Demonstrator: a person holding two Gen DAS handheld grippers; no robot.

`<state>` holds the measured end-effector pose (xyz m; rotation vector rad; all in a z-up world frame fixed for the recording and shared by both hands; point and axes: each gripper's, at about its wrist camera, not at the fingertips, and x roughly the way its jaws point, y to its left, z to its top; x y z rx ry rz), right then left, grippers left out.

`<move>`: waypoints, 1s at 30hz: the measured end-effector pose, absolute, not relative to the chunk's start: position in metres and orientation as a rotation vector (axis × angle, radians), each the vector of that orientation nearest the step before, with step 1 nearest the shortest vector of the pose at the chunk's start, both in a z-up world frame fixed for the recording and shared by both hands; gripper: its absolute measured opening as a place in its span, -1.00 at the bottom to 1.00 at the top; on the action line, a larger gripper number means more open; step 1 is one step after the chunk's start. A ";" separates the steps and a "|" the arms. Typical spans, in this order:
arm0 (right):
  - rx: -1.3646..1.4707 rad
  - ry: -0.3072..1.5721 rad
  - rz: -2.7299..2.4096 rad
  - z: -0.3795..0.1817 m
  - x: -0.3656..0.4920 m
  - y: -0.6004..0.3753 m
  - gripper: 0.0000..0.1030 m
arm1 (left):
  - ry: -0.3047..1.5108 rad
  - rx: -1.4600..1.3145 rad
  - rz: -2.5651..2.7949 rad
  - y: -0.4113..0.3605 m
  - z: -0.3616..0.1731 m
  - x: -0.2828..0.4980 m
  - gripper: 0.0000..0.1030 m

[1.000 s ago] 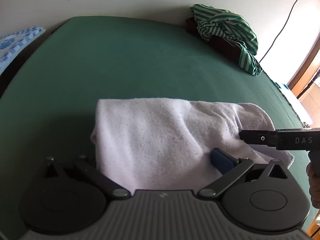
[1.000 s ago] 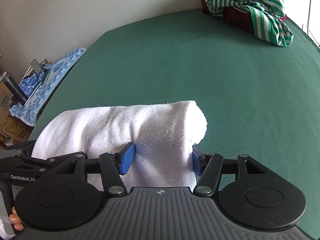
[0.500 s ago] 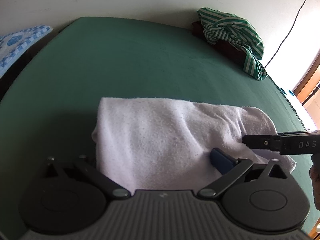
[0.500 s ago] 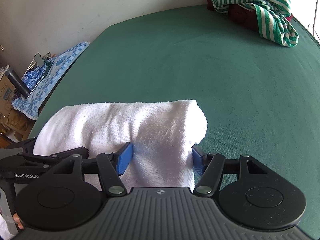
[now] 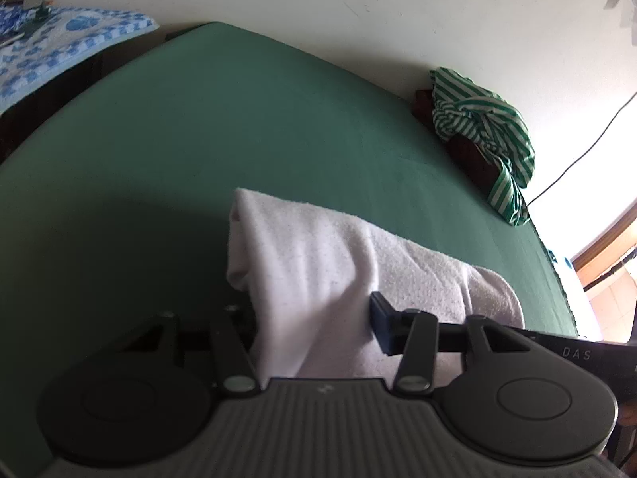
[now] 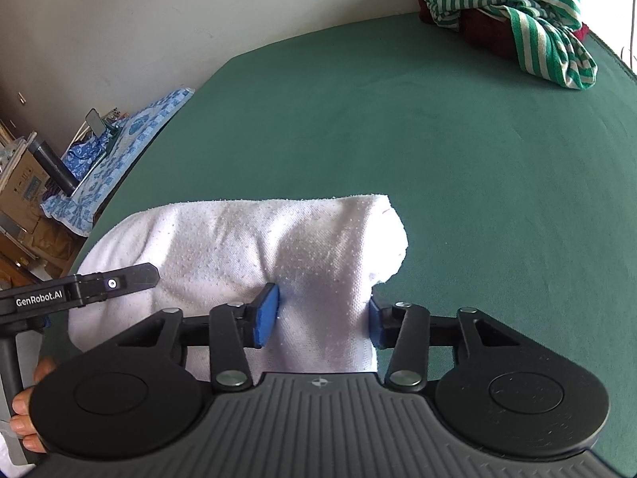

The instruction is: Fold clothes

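A folded white towel (image 5: 314,263) lies across the near part of the green bed (image 5: 199,139). My left gripper (image 5: 314,318) is shut on its left end, with cloth bunched between the blue pads and that end raised off the bed. Only the right pad (image 5: 380,318) shows; the left one is behind the cloth. In the right wrist view my right gripper (image 6: 322,316) pinches the right end of the towel (image 6: 278,239) between both pads. The left gripper's body (image 6: 119,281) and a hand (image 6: 28,406) show at lower left.
A green-and-white striped garment (image 5: 481,127) is heaped on something dark red at the bed's far corner (image 6: 509,4). A blue patterned cloth (image 6: 119,151) and a cardboard box (image 6: 24,187) sit beyond the left edge. A cable (image 5: 577,159) hangs on the wall.
My left gripper's fingers have closed in on the towel and its left end has lifted. The right gripper's pads have narrowed slightly on the right end.
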<state>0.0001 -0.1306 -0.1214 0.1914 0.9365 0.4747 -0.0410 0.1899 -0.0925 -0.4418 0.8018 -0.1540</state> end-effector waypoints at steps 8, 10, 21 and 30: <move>0.259 0.926 0.488 -0.116 -0.003 -0.136 -0.45 | 0.771 -0.460 -0.152 0.190 -0.078 -0.047 -0.36; 0.270 0.919 0.493 -0.115 -0.004 -0.138 -0.47 | 0.766 -0.457 -0.161 0.191 -0.074 -0.048 -0.40; 0.353 0.885 0.505 -0.104 -0.005 -0.146 -0.52 | 0.724 -0.400 -0.228 0.186 -0.035 -0.042 -0.48; 0.457 0.850 0.574 -0.056 0.032 -0.133 -0.56 | 0.715 -0.246 -0.266 0.206 0.043 0.011 -0.49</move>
